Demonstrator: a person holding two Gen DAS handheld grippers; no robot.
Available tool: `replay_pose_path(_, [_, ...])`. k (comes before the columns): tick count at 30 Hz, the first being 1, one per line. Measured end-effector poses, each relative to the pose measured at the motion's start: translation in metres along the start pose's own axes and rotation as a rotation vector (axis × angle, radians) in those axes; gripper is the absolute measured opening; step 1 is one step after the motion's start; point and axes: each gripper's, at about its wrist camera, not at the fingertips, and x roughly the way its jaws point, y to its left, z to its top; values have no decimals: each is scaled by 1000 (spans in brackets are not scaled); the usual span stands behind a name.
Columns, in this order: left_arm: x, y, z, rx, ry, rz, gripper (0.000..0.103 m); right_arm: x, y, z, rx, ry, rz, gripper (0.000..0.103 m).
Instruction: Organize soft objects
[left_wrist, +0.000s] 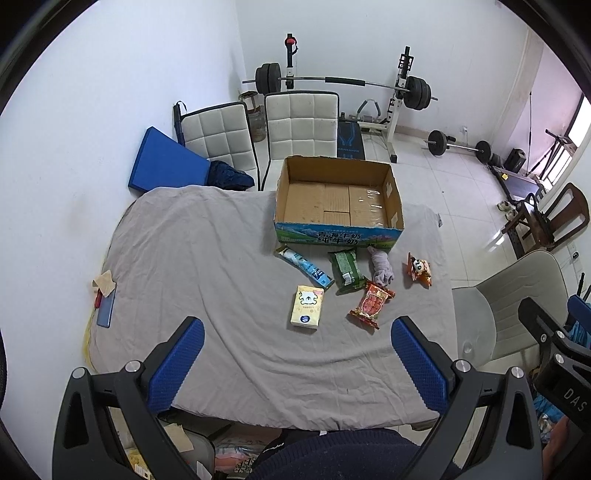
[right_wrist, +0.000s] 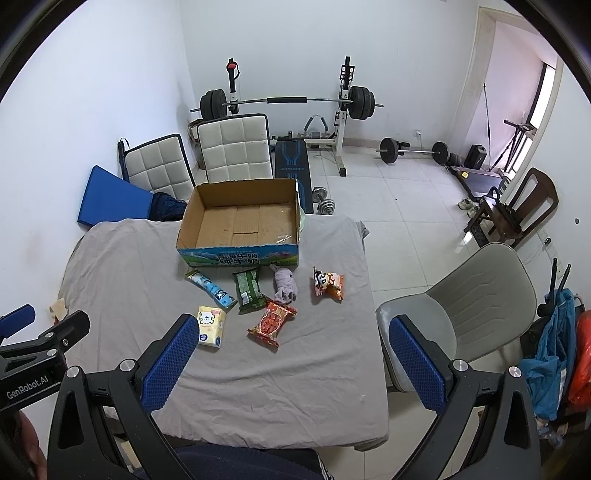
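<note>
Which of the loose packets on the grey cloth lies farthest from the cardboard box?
The pale yellow tissue pack with the cartoon sheep. It sits nearest the person, beyond the blue tube and green packet, while the others lie closer to the box.

Legible text, both views. Cardboard box on the grey-covered table: near side panel carries large white Chinese characters in two lines, reading 青海牛奶 / 纯牛奶; a smaller line above them is too fine to read. Same panel seen from the right wrist view, same characters. Left gripper body, seen at the left edge of the right wrist view: white lettering "GenRobot.AI". Right gripper body, at the right edge of the left wrist view: "DAS", cut off. Print on the snack packets and tissue pack is unreadable.
</note>
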Motion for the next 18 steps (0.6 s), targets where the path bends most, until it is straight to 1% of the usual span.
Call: replay_pose_path(18, [0, 2, 0, -1, -1, -2, 103, 1, 2, 5, -1, -8, -1, 103])
